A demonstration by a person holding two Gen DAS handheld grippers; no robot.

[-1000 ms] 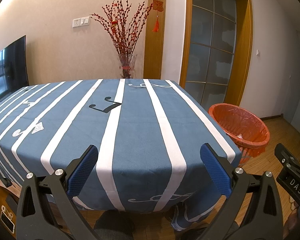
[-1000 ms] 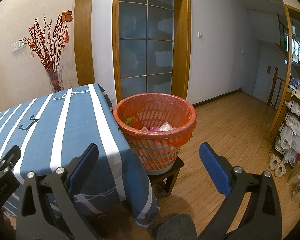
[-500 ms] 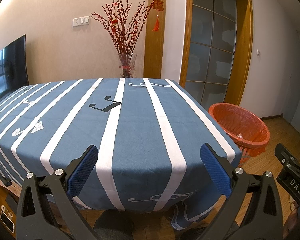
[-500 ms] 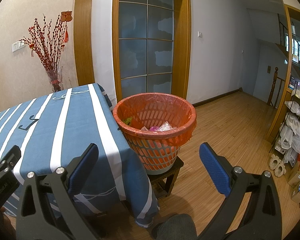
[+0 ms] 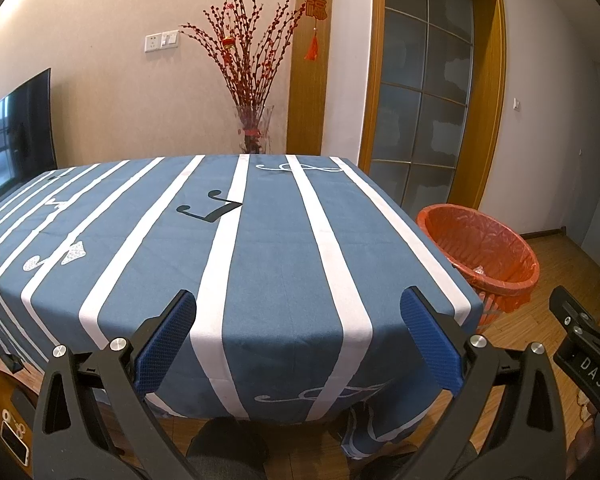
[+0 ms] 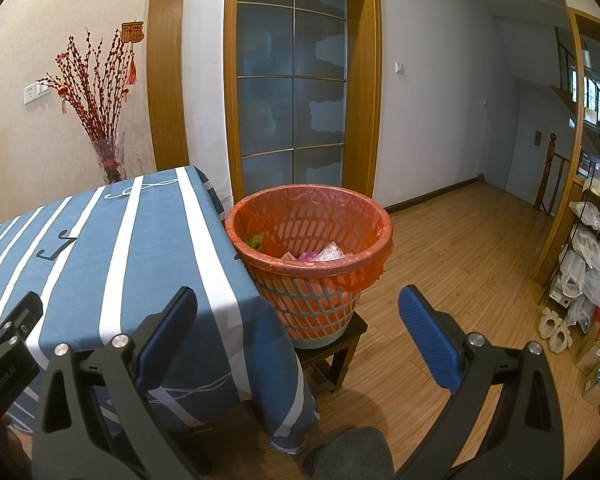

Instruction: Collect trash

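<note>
An orange-lined trash basket (image 6: 308, 256) stands on a low dark stool (image 6: 340, 352) right of the table; it also shows in the left wrist view (image 5: 480, 252). Inside it lie crumpled wrappers and plastic (image 6: 320, 254). My right gripper (image 6: 296, 332) is open and empty, held in front of and below the basket. My left gripper (image 5: 300, 340) is open and empty at the near edge of the blue, white-striped tablecloth (image 5: 268, 248). I see no loose trash on the cloth.
A vase of red branches (image 5: 252, 120) stands behind the table, a TV (image 5: 16, 136) at the left. A glass door (image 6: 292, 92) is behind the basket. Shelves with bags (image 6: 588, 272) line the right wall. Wooden floor (image 6: 460, 272) lies right of the basket.
</note>
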